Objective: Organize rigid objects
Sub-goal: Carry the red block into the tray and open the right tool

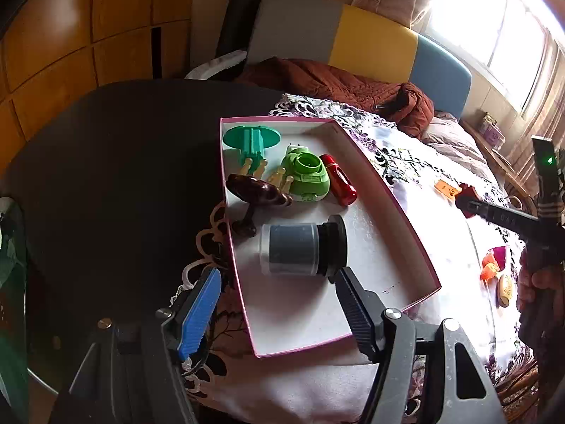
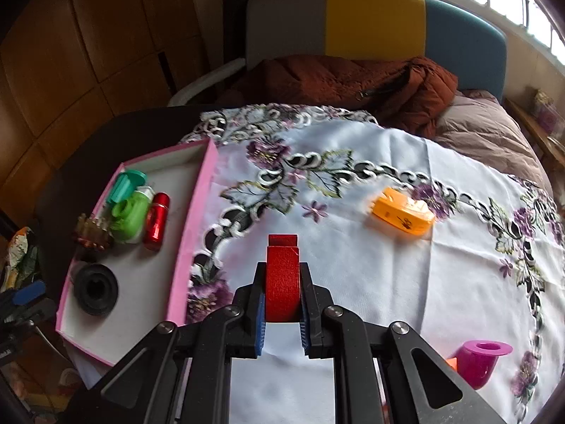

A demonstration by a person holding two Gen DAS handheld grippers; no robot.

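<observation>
I see my left gripper (image 1: 279, 304) spread wide with nothing in it, over the near end of the pink box (image 1: 395, 208), the dark jar (image 1: 300, 251) lying just ahead of its tips. Also in the box: teal piece (image 1: 250, 139), brown wooden piece (image 1: 257, 190), green toy (image 1: 307, 176), red cylinder (image 1: 339, 183). My right gripper (image 2: 281, 293) is clamped narrow on a red block (image 2: 281, 275), above the floral cloth (image 2: 353, 240). Right of it on the cloth: orange piece (image 2: 402, 215), magenta cup (image 2: 476, 364).

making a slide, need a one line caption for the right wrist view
Right gripper clamps a red block above the floral tablecloth, pink box at left.
</observation>
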